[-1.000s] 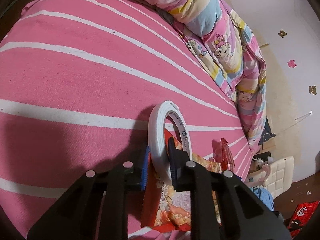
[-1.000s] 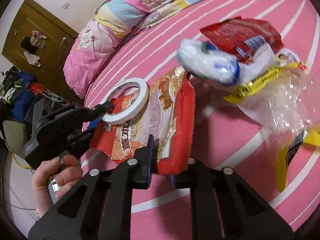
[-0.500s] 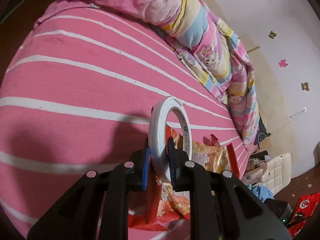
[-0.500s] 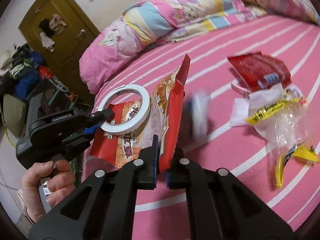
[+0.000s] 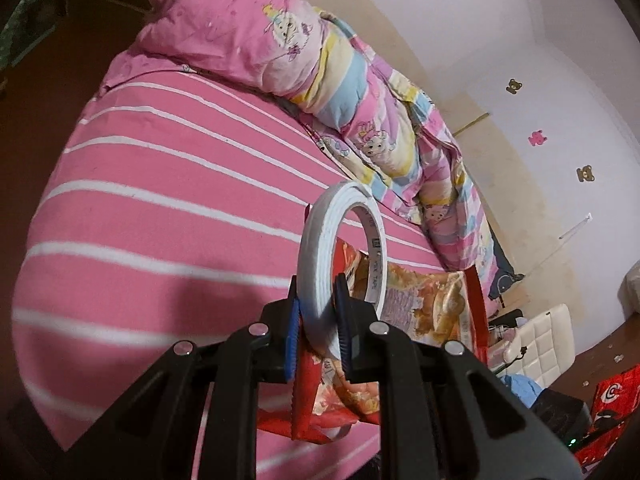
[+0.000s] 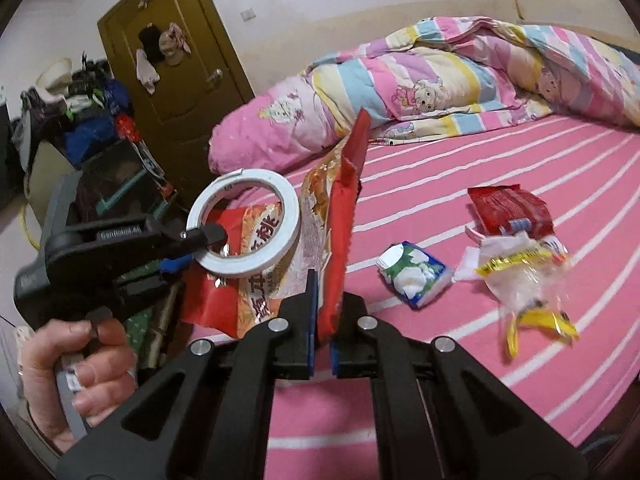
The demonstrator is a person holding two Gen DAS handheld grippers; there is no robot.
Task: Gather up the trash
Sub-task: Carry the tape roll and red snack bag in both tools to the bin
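Observation:
My left gripper (image 5: 316, 300) is shut on a white tape roll (image 5: 316, 256), held upright above the pink striped bed; the roll also shows in the right wrist view (image 6: 256, 262). My right gripper (image 6: 324, 280) is shut on a large red and orange snack bag (image 6: 336, 216), lifted off the bed; the bag hangs behind the tape in the left wrist view (image 5: 424, 300). On the bed to the right lie a blue and white wrapper (image 6: 414, 276), a red wrapper (image 6: 510, 210) and a clear and yellow plastic wrapper (image 6: 528, 284).
A pink striped bed sheet (image 6: 480, 380) covers the bed, with a rolled cartoon quilt (image 6: 420, 84) along its far side. A brown door (image 6: 172, 52) and piled clothes (image 6: 88, 120) stand at the left. A white chair (image 5: 540, 340) stands beyond the bed.
Both grippers have risen from the bed, carrying the tape roll and the snack bag. The blue and white wrapper fell from the bag's side and now lies on the sheet.

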